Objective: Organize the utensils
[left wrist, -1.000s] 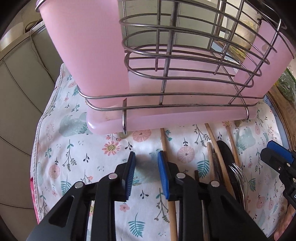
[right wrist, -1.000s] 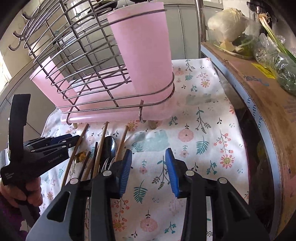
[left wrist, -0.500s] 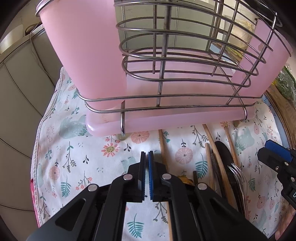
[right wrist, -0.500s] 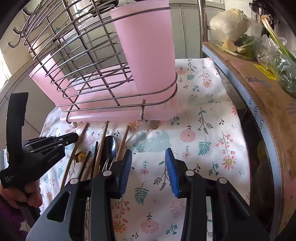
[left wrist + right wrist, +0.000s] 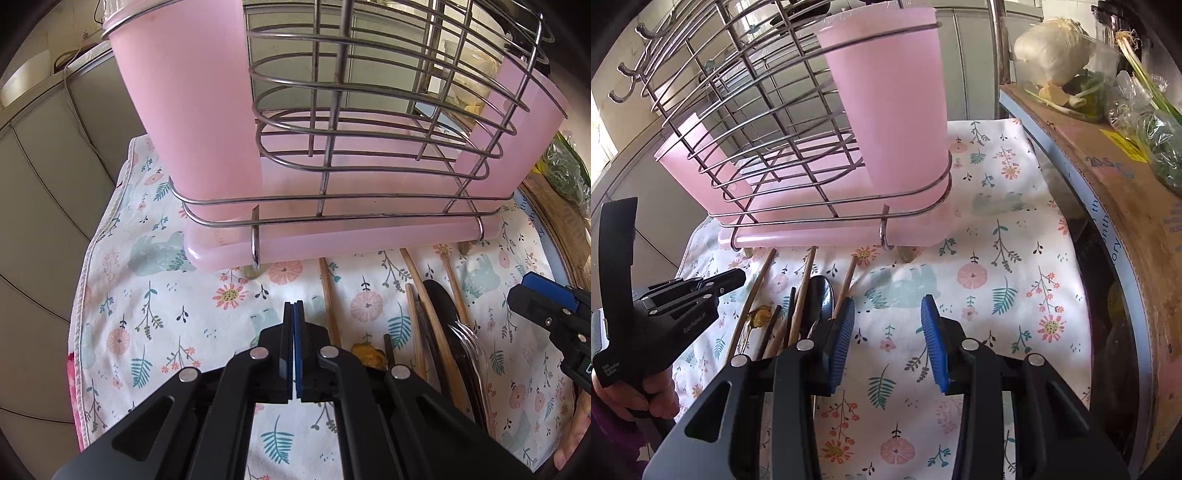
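Step in hand, as I judge it: first pick from the utensils (image 5: 798, 314), which lie loose on the cloth (image 5: 155, 317) in front of the rack (image 5: 332, 206); none is in the rack yet.

Left tool (image 5: 293, 332): pads pressed flat together, nothing between them. It hangs over bare cloth in front of the rack's left foot; the nearest chopstick (image 5: 328, 295) lies just to its right, not touching. Empty close, I think. To do this well I would open it again, shift right so one stick sits between the pads, and grip it near the middle so it does not swing on the lift into a pink cup (image 5: 192, 110).

Pile, in front of the rack's middle: several wooden chopsticks, a dark spoon (image 5: 823, 299), a fork (image 5: 467, 339). They overlap, so I would take an outer stick first.

Right tool (image 5: 888, 332): jaws partly open, holding nothing, over cloth in front of the rack's right end; its left pad sits just beside the pile.
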Available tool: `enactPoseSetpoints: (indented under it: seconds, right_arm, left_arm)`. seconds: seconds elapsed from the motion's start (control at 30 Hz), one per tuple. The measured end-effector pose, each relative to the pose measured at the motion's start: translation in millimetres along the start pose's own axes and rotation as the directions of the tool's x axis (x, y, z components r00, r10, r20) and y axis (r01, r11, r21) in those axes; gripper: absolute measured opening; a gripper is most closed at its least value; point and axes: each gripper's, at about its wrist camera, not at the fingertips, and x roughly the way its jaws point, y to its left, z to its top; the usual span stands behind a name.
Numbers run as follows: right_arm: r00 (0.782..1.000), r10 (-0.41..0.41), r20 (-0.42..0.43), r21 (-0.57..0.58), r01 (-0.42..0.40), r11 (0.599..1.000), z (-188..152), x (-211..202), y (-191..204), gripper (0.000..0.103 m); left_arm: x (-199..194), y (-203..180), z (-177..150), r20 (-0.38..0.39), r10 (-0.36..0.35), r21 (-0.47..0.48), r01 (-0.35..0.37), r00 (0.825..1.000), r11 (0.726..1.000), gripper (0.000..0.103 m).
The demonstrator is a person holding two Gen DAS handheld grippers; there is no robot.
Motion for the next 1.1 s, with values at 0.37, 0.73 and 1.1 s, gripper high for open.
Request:
enactPoseSetpoints:
  seconds: [0.37, 0.73, 1.1]
  right_arm:
    - [0.998, 0.062, -0.033, 0.049, -0.061, 0.997, 4, 0, 0, 0.038]
    - [0.964, 0.229, -0.136, 0.206, -0.198, 0.958, 10, 27, -7, 0.03]
    - [0.959, 0.203, -0.199, 0.236, -0.154, 0.959, 18, 64, 0, 0.007]
  left_arm:
    - [-28, 20, -12, 0.019, -0.012, -0.031, 0.012, 1.0, 0.999, 0.0]
    - [-30, 45, -19, -0.004, -0.091, -0.118, 0.09, 0.996, 0.989, 0.0]
    - [-31, 36, -7, -0.021, -0.2, -0.128, 0.196, 0.98, 0.972, 0.011]
